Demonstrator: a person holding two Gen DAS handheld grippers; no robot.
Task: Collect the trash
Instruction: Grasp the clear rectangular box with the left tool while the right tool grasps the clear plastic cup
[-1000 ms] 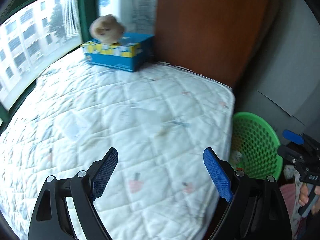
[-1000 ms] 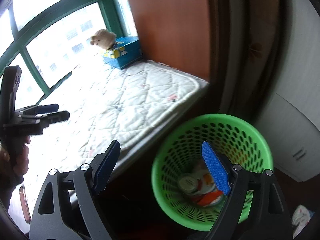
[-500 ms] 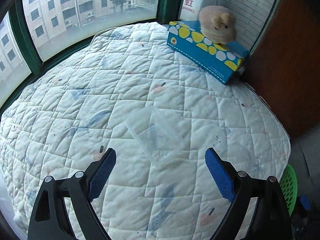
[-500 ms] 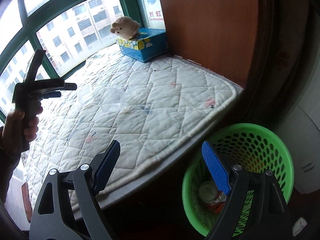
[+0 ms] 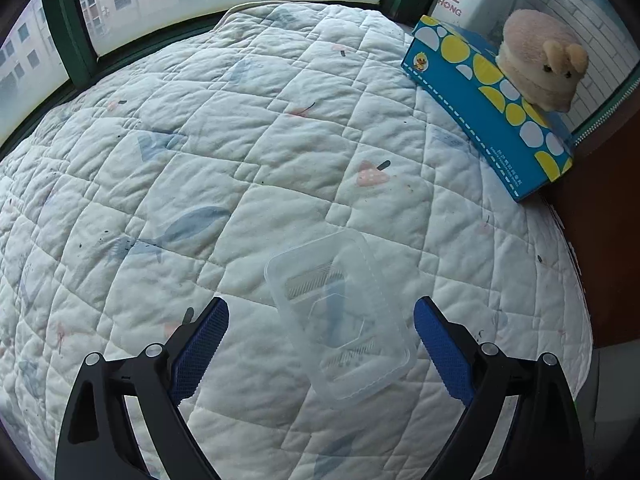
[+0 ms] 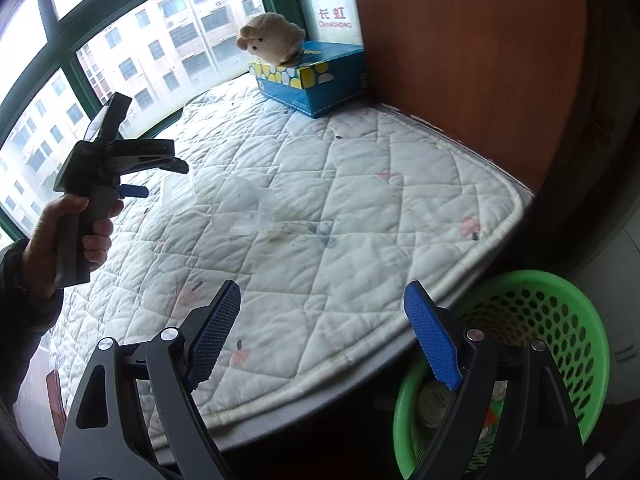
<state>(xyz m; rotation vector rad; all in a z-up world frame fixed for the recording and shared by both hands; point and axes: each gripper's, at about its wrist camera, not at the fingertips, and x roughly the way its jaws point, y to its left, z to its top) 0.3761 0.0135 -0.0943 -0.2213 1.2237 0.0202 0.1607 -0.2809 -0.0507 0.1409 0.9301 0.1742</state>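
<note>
Green window frames curve around a quilted mattress (image 5: 248, 168), where a clear plastic tray (image 5: 338, 314) lies flat. Directly above it hangs the left gripper (image 5: 320, 344), its jaws opening and well clear of the tray's sides. Beside the tray rests a clear plastic cup (image 6: 244, 208). Off the mattress edge, the right gripper (image 6: 322, 332) has its jaws spread on nothing, near a green basket (image 6: 560, 320) with trash inside. At the far corner, a plush toy (image 5: 540, 66) sits on a blue tissue box (image 5: 488, 108).
</note>
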